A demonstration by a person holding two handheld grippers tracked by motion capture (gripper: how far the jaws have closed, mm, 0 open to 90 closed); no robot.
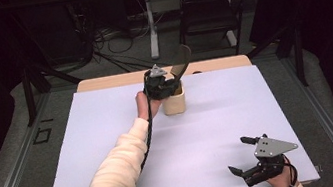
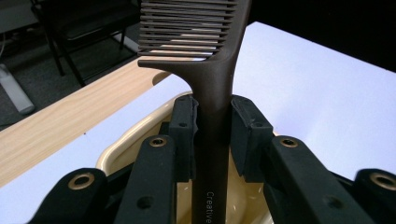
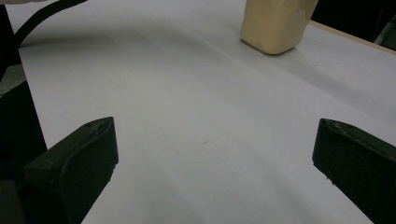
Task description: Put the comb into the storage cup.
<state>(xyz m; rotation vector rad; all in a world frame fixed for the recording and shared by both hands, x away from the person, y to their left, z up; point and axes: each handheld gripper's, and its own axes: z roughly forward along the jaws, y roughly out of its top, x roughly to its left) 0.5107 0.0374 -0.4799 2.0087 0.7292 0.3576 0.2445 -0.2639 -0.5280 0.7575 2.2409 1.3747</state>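
Clamping a dark comb [image 2: 212, 107] over the cream cup [image 1: 175, 102], the left gripper [image 1: 163, 88] sits at twelve o'clock. At five o'clock on the bench [image 1: 106, 108], the right gripper [image 1: 245, 154] rests, jaws wide, empty.

Materials and finish, as seen

Comb [image 2: 212, 93]: dark brown plastic, matt, faint sheen on handle, printed lettering. Cup [image 3: 275, 23] at 12 o'clock on the table: cream plastic, smooth, slightly glossy inside. Left gripper [image 2: 212, 135] jaws: black matt plastic, brass-coloured inserts; pads look rubbery. Right gripper [image 1: 243, 154] at 5 o'clock: same black plastic, grey metal-look plate on top. Table cover [image 1: 218, 115]: pale lilac, smooth matt sheet. Table edge [image 2: 70, 126]: light wood grain. Sleeve [image 1: 117, 177]: cream fleecy cloth.
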